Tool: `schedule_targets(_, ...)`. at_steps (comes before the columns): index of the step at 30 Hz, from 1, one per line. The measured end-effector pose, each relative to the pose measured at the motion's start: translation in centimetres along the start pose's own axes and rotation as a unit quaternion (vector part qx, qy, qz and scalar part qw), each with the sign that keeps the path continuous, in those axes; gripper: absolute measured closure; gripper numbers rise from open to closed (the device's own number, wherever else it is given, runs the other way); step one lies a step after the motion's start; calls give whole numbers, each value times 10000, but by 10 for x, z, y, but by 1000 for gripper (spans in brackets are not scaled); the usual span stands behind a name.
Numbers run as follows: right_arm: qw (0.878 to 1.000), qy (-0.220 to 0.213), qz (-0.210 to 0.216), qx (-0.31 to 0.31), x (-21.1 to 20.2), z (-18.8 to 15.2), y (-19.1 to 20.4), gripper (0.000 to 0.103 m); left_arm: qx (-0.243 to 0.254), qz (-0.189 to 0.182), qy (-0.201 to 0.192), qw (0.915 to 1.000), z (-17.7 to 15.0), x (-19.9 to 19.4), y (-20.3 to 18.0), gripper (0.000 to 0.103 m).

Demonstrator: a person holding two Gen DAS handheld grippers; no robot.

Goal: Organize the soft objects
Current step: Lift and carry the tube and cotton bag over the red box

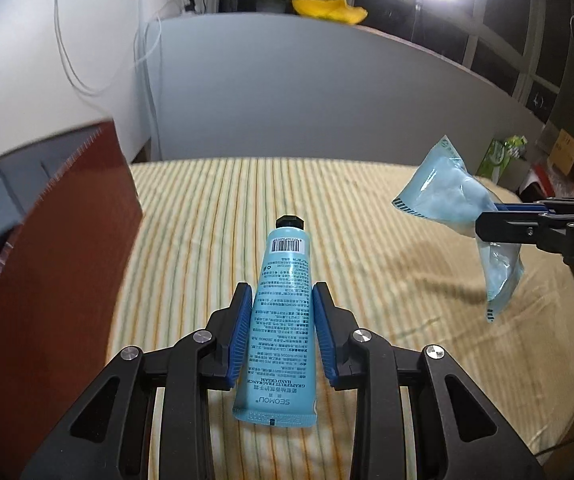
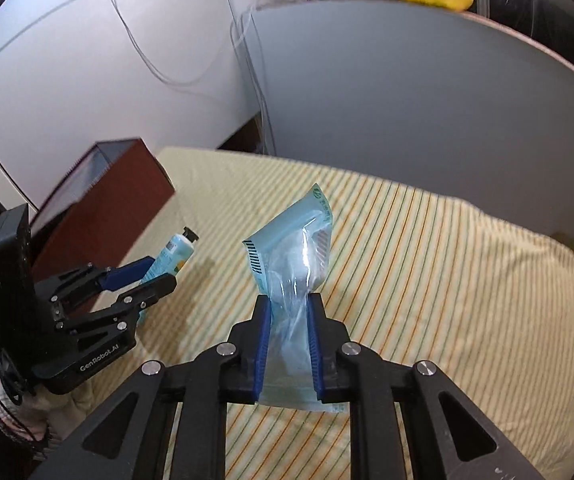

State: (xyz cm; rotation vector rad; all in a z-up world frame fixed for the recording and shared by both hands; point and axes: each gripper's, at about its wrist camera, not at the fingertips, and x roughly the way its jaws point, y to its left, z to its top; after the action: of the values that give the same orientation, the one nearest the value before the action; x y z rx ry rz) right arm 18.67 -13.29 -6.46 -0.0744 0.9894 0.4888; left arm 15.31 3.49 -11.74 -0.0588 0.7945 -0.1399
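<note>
Left wrist view: the hand cream tube (image 1: 283, 304) sits in the lower middle of the frame, pinched across its flat body by the left gripper (image 1: 283, 308). Its long axis runs straight out along the fingers, the black cap farthest from the camera and the crimped end nearest, and it is clear of the striped bedspread (image 1: 367, 220) below. The blue pads (image 1: 241, 332) press on both of its sides, so the jaws are closed on the tube, not spread.

At the left edge of that frame, just beside the tube, stands the red-brown box (image 1: 67, 260), its open top up in the upper left. Judging by this, the coming move turns on that relation: the box lies to the left of the tube and slightly above its cap, so the tube would have to go up and over the near wall, cap first.

At the right edge, the clear blue packet (image 1: 443, 196) hangs from the right gripper (image 1: 487, 226), well apart from the box.

The right wrist view confirms it: the packet (image 2: 291, 276) is squeezed narrow between that gripper's (image 2: 289, 312) pads, upright, its printed end pointing away, lifted off the bedspread (image 2: 447, 280). The box (image 2: 103, 208) is in the middle left, beyond the left gripper (image 2: 157, 276) and the tube (image 2: 175, 252). The left hand is clearly nearer.
</note>
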Motion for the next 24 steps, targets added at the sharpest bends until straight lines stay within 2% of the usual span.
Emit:
schedule_targets(10, 9972, -637, 381, -117, -53, 31, 20, 87, -64, 3, -570, 9984, 26, -67, 3, 74)
schedule_targets(14, 9946, -774, 617, -297, -56, 56, 49, 87, 32, 236, -743, 9970, 33, -98, 15, 74)
schedule_targets(19, 9912, -845, 856, -555, -58, 77, 87, 87, -36, 547, -879, 9946, 36, -128, 49, 74)
schedule_targets(24, 9875, -775, 1121, -789, -43, 94, 134, 87, -93, 1017, -938, 9903, 31, -152, 89, 74)
